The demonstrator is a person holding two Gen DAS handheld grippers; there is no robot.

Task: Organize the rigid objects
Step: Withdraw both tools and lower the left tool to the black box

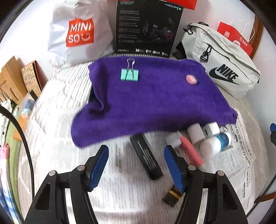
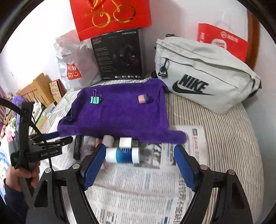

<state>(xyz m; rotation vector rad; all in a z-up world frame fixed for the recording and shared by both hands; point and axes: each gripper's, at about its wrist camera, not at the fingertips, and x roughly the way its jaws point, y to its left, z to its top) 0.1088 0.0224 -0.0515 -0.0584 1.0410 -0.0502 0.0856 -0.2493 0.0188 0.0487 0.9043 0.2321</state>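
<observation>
A purple cloth (image 1: 146, 100) (image 2: 119, 113) lies over a raised base on newspaper. On it sit a teal binder clip (image 1: 129, 74) (image 2: 95, 100) and a pink eraser (image 1: 191, 79) (image 2: 143, 99). In front of the cloth lie a black flat bar (image 1: 146, 156) (image 2: 77, 146), a pink pen (image 1: 191, 151), a grey cylinder (image 1: 195, 133), a white cube (image 1: 212, 129) (image 2: 126, 142) and a blue-and-white bottle (image 1: 215, 141) (image 2: 123, 155). My left gripper (image 1: 136, 163) is open above the black bar. My right gripper (image 2: 139, 162) is open, just behind the bottle.
A Miniso bag (image 1: 79, 34), a black Hecate box (image 1: 146, 27) and a grey Nike bag (image 2: 203, 75) stand behind the cloth. Red paper bags (image 2: 112, 15) are at the back. A small brown-and-gold item (image 1: 172, 196) lies near my left gripper. Newspaper (image 2: 138, 189) covers the striped surface.
</observation>
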